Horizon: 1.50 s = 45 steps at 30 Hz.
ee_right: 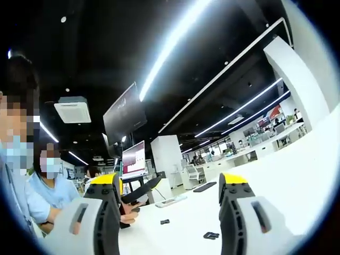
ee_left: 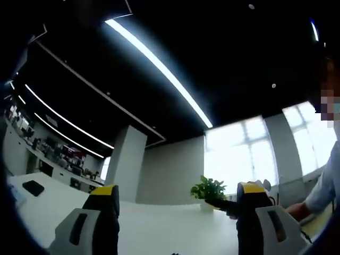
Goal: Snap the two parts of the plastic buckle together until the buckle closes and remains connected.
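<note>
Both grippers, left gripper (ee_left: 178, 204) and right gripper (ee_right: 169, 196), gape released above a long white table (ee_right: 297, 175). 2 small black plastic buckle pieces (ee_right: 211, 235) (ee_right: 165, 221) lie apart there, under bright ceiling light strips (ee_left: 159, 66).

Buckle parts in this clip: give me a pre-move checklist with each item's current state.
1. Left claw empty and open: ok, jaws apart with nothing between them.
2. Right claw empty and open: ok, jaws apart, nothing held.
3. Buckle parts located: ok; two small dark pieces lie apart on the white table, the far buckle piece and the near buckle piece.
4. Parts joined: not ok, they lie separate.
5. Which piece is the socket and which the prong: cannot tell, too small.
6. Both claws aimed at the parts: not ok; the left gripper view looks toward a potted plant and ceiling.
</note>
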Available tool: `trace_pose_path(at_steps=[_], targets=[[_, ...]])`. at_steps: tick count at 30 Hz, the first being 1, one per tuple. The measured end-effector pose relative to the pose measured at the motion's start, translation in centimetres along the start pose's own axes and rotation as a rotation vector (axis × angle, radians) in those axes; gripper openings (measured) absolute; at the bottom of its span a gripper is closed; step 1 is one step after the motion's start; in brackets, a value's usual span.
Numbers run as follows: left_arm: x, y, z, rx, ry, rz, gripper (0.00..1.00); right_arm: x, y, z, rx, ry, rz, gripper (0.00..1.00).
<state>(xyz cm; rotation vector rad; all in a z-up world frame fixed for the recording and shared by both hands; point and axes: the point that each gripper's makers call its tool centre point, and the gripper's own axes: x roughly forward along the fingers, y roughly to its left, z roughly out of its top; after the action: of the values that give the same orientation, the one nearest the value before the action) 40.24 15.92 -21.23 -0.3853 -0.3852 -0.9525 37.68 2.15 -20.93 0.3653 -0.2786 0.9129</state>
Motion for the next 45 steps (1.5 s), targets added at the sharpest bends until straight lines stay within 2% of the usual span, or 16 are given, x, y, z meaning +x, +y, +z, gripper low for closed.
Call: trace_pose_path(at_steps=[8, 22, 26, 34, 39, 43, 45], targets=[[0.1, -0.1, -0.1, 0.009, 0.005, -0.001, 0.99, -0.2, -0.6, 0.0, -0.002, -0.005, -0.021, 0.78], [-0.1, 0.5, -0.1, 0.019, 0.013, 0.023, 0.99, 0.1, -1.1, 0.5, -0.007, 0.001, -0.006, 0.78], [-0.2, 0.7, 0.4, 0.015, 0.008, 0.023, 0.99, 0.0, -1.0, 0.5, -0.007, 0.001, -0.011, 0.78], [-0.5, 1.8, 1.1, 0.045, 0.003, 0.062, 0.99, 0.1, -1.1, -0.1, -0.008, 0.022, -0.01, 0.78], [-0.5, 2.2, 0.8, 0.067, 0.023, 0.067, 0.99, 0.0, -0.7, 0.1, -0.013, 0.011, -0.012, 0.78], [-0.5, 2.2, 0.8, 0.078, 0.03, 0.064, 0.99, 0.1, -0.9, 0.0, -0.009, 0.016, -0.013, 0.78], [-0.6, 2.3, 0.8, 0.076, 0.029, 0.057, 0.93, 0.3, -1.5, 0.2, -0.007, 0.019, -0.012, 0.78]])
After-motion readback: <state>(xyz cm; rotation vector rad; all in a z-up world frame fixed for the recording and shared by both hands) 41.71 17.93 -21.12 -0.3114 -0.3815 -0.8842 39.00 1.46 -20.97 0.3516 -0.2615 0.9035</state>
